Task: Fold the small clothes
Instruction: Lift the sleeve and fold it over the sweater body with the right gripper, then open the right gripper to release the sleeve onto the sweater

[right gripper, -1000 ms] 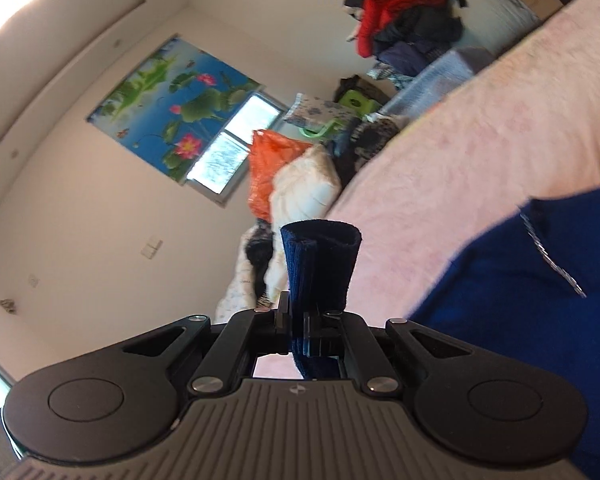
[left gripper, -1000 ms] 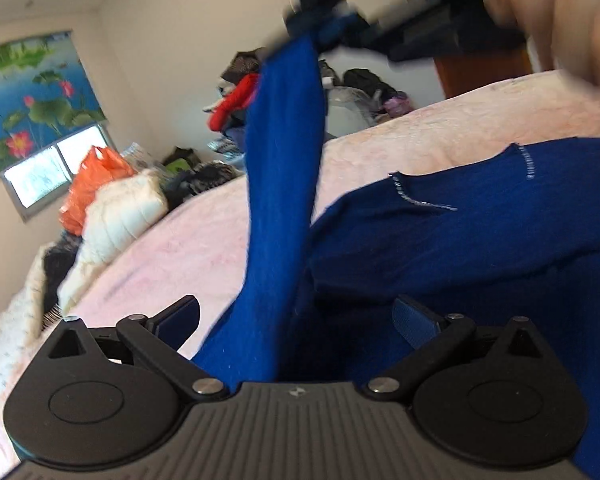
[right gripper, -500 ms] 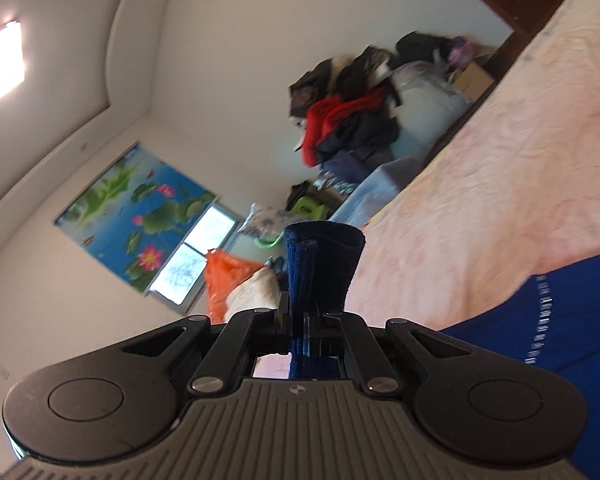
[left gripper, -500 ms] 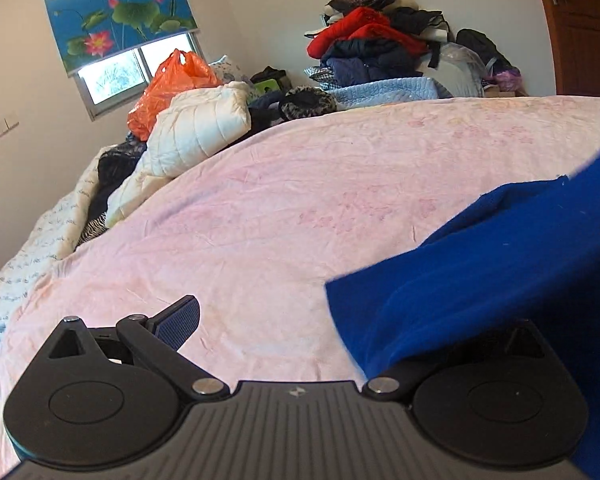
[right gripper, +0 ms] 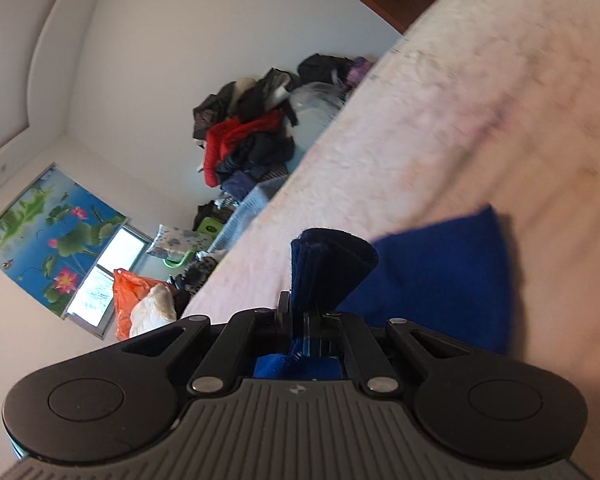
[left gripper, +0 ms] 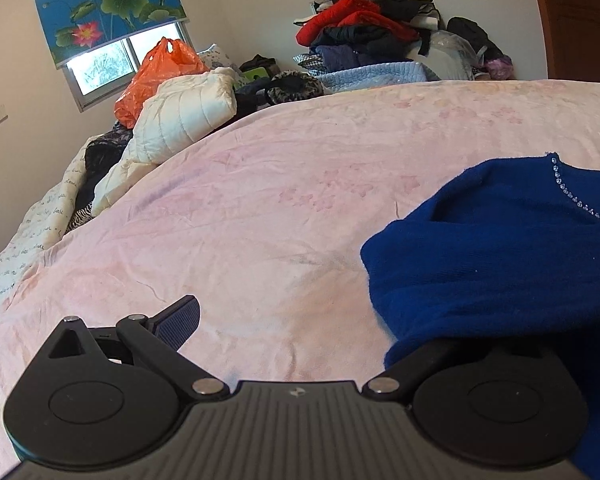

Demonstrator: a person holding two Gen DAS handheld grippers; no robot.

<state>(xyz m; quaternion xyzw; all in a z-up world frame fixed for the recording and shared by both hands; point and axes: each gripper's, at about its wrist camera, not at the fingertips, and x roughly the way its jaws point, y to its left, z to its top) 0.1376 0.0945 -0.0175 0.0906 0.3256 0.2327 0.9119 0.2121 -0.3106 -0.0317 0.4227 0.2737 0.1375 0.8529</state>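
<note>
A royal-blue knit sweater (left gripper: 480,264) with a line of rhinestones (left gripper: 572,196) lies bunched on the pink bedspread (left gripper: 260,208), at the right of the left wrist view. My left gripper (left gripper: 296,324) stands open low over the bed. Its left finger (left gripper: 180,320) is bare, while the sweater's edge drapes over and hides the right finger. My right gripper (right gripper: 304,312) is shut on a folded blue sleeve end (right gripper: 332,260) that sticks up between the pads. More of the blue sweater (right gripper: 440,276) lies blurred on the bed just beyond it.
A heap of red and dark clothes (left gripper: 364,32) is stacked against the far wall. An orange plastic bag (left gripper: 156,76) and a white quilted jacket (left gripper: 184,120) sit at the bed's far left under a window. A brown wooden door (left gripper: 580,20) stands at the right.
The right gripper has come down toward the bed with the sleeve end still pinched, rolling as it went. The left view swung off the hanging sleeve, and blue cloth now covers its right finger.
</note>
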